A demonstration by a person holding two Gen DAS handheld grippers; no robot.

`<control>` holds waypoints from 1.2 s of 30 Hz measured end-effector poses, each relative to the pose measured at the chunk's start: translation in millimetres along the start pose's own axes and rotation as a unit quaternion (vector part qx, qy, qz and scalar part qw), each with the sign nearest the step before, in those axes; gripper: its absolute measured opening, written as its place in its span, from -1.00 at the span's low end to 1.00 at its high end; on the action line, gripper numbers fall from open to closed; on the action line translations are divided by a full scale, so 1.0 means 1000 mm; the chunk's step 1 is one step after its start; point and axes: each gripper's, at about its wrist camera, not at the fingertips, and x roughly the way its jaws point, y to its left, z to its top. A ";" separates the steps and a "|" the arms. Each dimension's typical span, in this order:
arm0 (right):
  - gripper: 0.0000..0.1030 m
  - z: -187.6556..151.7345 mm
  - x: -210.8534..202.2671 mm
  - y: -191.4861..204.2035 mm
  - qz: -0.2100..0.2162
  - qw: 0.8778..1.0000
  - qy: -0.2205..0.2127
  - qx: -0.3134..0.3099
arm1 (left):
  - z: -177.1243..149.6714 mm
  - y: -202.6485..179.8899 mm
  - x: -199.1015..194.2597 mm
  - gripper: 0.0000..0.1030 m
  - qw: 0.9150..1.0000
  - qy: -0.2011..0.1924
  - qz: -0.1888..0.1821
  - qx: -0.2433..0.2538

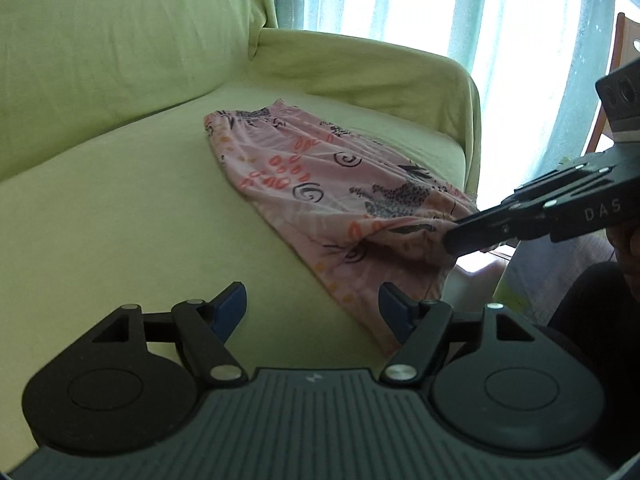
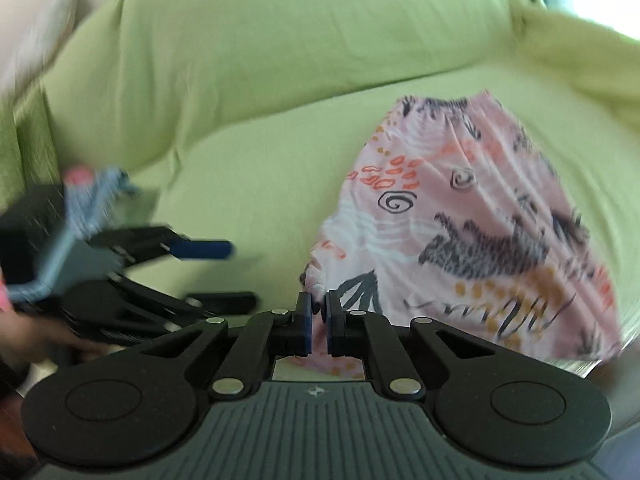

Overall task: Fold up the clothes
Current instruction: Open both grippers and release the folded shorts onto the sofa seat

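A pink patterned garment (image 1: 320, 184) with spirals and dark animal prints lies on the green sofa seat (image 1: 120, 208), elastic waistband toward the backrest. It also shows in the right wrist view (image 2: 460, 220). My left gripper (image 1: 312, 308) is open and empty, just in front of the garment's near hem. My right gripper (image 2: 318, 320) is shut on the garment's near edge; it shows from the side in the left wrist view (image 1: 460, 240), pinching bunched fabric at the sofa's front edge. The left gripper appears blurred at the left of the right wrist view (image 2: 212, 272), open.
The sofa backrest (image 1: 100, 40) and armrest (image 1: 380, 72) border the seat. Teal curtains (image 1: 500, 20) and a bright window lie beyond the armrest. A wooden chair (image 1: 616, 60) stands at far right.
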 end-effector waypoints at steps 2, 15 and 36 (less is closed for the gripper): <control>-0.91 0.000 -0.002 0.000 -0.019 1.000 -0.004 -0.007 | 0.002 -0.003 0.005 0.37 1.000 0.000 -0.002 -0.003; -0.92 -0.001 -0.011 -0.006 0.012 0.999 -0.039 0.030 | 0.012 -0.033 0.071 0.37 0.993 -0.002 0.111 0.044; -0.47 -0.014 0.017 0.028 -0.026 0.992 0.034 -0.121 | -0.019 0.031 0.000 0.13 0.990 0.002 0.133 -0.047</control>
